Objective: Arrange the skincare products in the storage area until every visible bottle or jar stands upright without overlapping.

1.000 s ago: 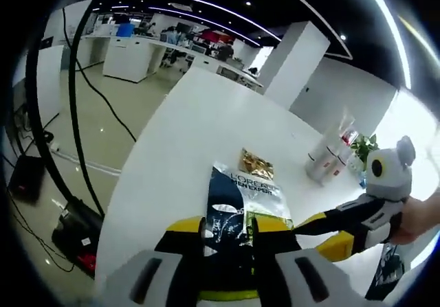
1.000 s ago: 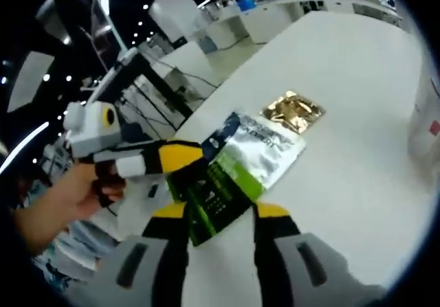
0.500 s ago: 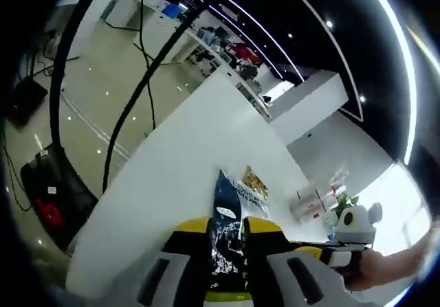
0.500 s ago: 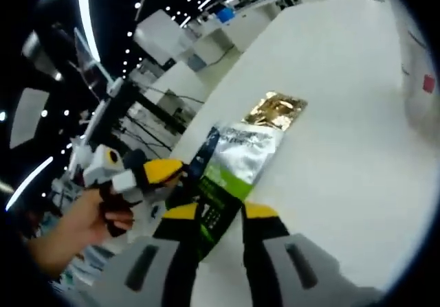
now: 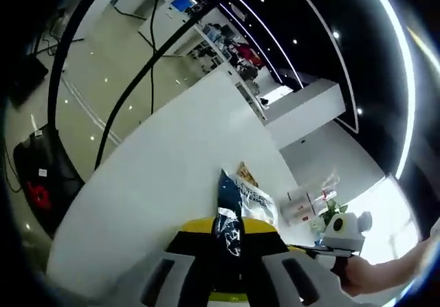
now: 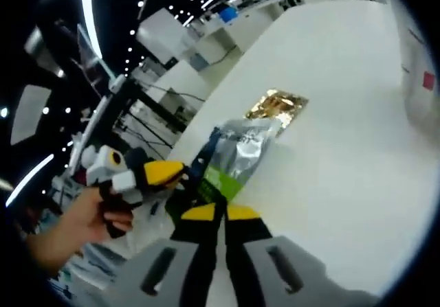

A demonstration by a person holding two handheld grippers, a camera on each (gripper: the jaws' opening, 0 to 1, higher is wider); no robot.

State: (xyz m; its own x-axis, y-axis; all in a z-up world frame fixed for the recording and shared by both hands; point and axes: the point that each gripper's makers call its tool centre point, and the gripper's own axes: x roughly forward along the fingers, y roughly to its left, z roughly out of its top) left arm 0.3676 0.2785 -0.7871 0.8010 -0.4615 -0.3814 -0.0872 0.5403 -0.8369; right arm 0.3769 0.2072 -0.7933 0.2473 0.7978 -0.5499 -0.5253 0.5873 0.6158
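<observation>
A silver, dark-blue and green L'Oréal sachet (image 6: pixel 238 150) is held up off the white table (image 6: pixel 344 149), tilted on edge. My right gripper (image 6: pixel 220 213) is shut on its green lower end. My left gripper (image 6: pixel 180 174), held by a hand (image 6: pixel 75 224), grips the sachet's dark side. In the left gripper view the sachet (image 5: pixel 229 207) shows almost edge-on, with my left gripper (image 5: pixel 228 233) shut on it. My right gripper (image 5: pixel 317 251) comes in from the right. A gold sachet (image 6: pixel 278 106) lies flat just beyond, also visible in the left gripper view (image 5: pixel 245 175).
White bottles with red labels (image 5: pixel 306 206) stand further along the table, and one (image 6: pixel 419 80) shows at the right edge. The table edge (image 5: pixel 130 163) drops to the floor, where cables and a black box (image 5: pixel 34 183) lie. Office desks stand far behind.
My right jaws have closed onto the sachet's green end. The sachet has come up from lying nearly flat to standing on edge between both grippers.
</observation>
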